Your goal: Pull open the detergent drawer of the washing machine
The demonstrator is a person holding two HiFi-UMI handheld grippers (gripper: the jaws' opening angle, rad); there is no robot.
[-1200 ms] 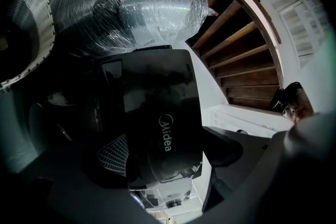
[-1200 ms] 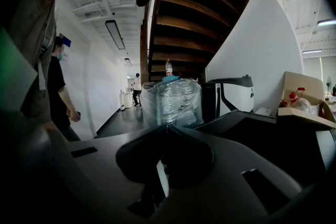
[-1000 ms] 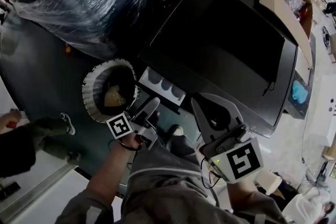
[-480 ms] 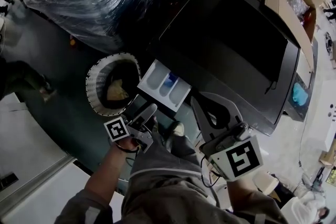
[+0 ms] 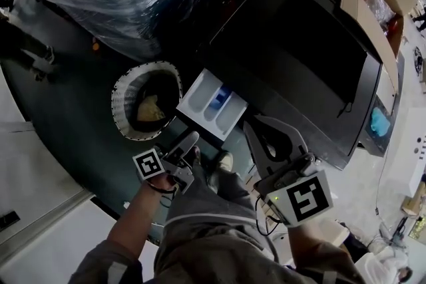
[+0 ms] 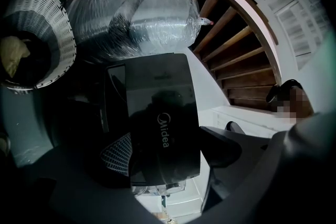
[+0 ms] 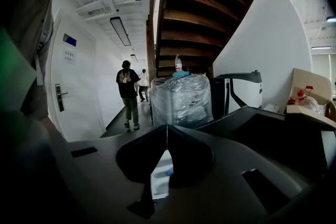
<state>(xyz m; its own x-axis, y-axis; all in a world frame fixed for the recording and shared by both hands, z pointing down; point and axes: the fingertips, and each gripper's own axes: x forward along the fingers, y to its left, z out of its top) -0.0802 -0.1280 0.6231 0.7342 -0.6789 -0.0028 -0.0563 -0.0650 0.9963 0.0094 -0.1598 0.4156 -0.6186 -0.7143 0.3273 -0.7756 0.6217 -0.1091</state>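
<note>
at the washing machine [image 5: 286, 56] front: detergent drawer [image 5: 214, 102] stood well out, left gripper [image 5: 192, 139] fingers grasped its dark panel [image 6: 163, 128], best drawn straight and level; right gripper [image 5: 254, 128] fingers sat clenched, empty.

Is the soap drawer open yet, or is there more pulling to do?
Nearly done, it seems. Done: the detergent drawer sticks well out of the washing machine, its white compartments showing. In hand: the left gripper has its jaws on either side of the drawer's dark front. The right gripper is shut and empty. Left: perhaps a last little pull, then letting go.
</note>
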